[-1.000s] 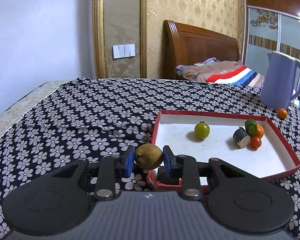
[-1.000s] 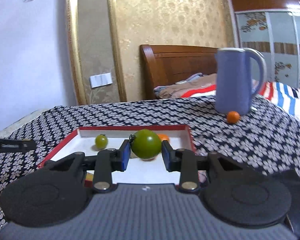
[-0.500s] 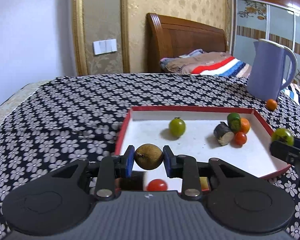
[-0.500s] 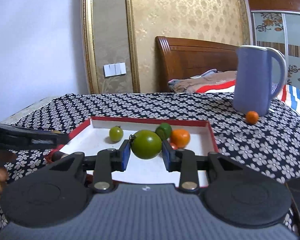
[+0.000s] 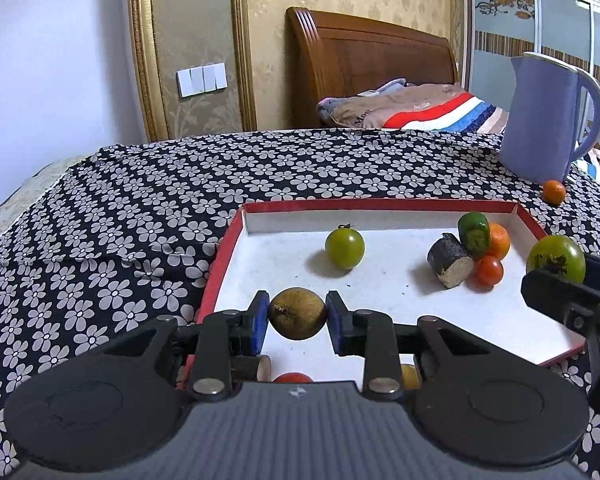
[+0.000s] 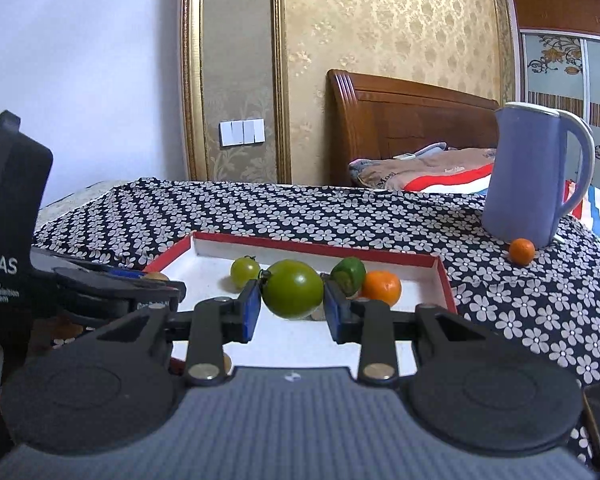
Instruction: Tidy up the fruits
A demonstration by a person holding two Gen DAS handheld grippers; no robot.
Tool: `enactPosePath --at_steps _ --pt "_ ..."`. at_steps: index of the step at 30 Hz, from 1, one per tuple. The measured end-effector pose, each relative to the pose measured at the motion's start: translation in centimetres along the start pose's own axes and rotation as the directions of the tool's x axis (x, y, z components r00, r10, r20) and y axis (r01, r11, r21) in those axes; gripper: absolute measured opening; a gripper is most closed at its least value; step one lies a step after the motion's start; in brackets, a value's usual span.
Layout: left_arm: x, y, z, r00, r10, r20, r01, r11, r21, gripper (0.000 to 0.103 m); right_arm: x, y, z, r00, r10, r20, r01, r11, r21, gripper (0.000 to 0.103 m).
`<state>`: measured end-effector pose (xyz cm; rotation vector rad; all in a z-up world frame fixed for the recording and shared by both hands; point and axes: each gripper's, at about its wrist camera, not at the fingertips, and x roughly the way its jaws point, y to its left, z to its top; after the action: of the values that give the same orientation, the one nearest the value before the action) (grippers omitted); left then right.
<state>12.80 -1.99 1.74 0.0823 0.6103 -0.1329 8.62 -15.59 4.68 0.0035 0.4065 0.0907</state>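
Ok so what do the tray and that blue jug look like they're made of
Tray: probably cardboard, like a box lid; thin red walls, matte white inside with small specks.
Jug: likely plastic; smooth lilac-blue body with a soft sheen and a white moulded rim and handle edge. Painted metal can't be ruled out.

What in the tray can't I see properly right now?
- Left wrist view: three items at the tray near edge, mostly hidden behind the left gripper holding the kiwi.
- Right wrist view: tray's near floor, hidden behind the right gripper and its green tomato.
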Motion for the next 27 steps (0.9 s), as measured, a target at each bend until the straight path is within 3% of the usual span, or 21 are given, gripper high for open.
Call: enactPosePath --at_steps 27 --pt "2.8 0.0 0.9 0.998 0.043 -0.047 -0.043 0.999 -0.001 0.03 2.7 -0.5 2.0 1.0 -0.007 -0.022 0.007 1.0 -0.001 0.032"
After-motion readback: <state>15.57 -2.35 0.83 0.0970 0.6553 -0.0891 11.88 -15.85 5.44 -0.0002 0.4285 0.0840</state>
